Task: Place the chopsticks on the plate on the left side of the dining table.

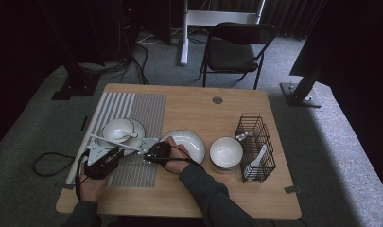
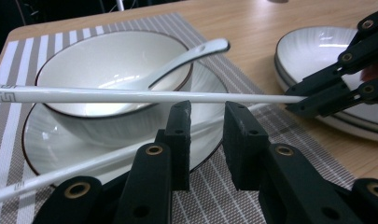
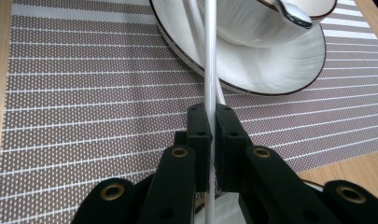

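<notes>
Standing on grey carpet, the wooden tabletop (image 1: 189,106) carried a striped mat (image 1: 146,113) by its left edge; the right gripper (image 3: 210,128) clenched a white chopstick (image 3: 210,70), while the left gripper (image 2: 207,135) gaped around nothing.

bowl (image 2: 107,70): glossy white glazed ceramic
chopstick (image 2: 130,96): smooth white, slight sheen
placemat (image 3: 84,93): woven, matt, textured
worktop (image 1: 198,106): pale matt wood
rack (image 1: 256,146): black wire
</notes>
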Tool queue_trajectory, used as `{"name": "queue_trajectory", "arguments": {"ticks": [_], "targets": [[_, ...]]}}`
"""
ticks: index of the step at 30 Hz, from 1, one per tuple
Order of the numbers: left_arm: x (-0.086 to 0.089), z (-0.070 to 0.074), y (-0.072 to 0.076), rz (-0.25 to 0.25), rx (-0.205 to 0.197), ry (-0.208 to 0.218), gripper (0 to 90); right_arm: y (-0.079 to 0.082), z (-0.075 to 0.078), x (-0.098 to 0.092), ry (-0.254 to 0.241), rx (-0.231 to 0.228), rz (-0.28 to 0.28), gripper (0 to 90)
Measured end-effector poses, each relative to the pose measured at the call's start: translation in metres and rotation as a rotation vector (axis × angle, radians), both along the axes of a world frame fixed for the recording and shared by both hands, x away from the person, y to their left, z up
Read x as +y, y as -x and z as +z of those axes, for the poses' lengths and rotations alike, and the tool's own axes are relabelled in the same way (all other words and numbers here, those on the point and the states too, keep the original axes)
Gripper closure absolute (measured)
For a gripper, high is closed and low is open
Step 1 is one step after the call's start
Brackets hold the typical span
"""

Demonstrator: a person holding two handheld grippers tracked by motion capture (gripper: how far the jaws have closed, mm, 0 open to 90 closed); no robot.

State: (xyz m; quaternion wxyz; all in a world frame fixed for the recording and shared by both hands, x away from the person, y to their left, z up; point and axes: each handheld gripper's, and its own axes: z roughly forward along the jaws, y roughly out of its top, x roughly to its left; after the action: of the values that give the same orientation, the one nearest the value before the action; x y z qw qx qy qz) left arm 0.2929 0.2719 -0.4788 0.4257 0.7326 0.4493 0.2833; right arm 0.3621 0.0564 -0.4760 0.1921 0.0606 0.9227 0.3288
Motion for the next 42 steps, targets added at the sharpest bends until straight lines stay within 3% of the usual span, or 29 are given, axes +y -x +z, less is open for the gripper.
{"name": "queue_trajectory", "arguments": {"ticks": [22,33,42], "targets": [[0.004,-0.018,-0.004,0.027,0.050,0.000,74.8,0.000,-0.008,0.017,0.076,-0.029,0.039,86.3],[0.004,-0.027,-0.009,0.031,0.082,-0.004,74.9,-0.005,-0.015,0.019,0.104,-0.018,0.036,86.2],[0.004,-0.028,-0.011,0.032,0.083,-0.006,74.8,-0.007,-0.016,0.019,0.117,-0.019,0.038,85.9]]}}
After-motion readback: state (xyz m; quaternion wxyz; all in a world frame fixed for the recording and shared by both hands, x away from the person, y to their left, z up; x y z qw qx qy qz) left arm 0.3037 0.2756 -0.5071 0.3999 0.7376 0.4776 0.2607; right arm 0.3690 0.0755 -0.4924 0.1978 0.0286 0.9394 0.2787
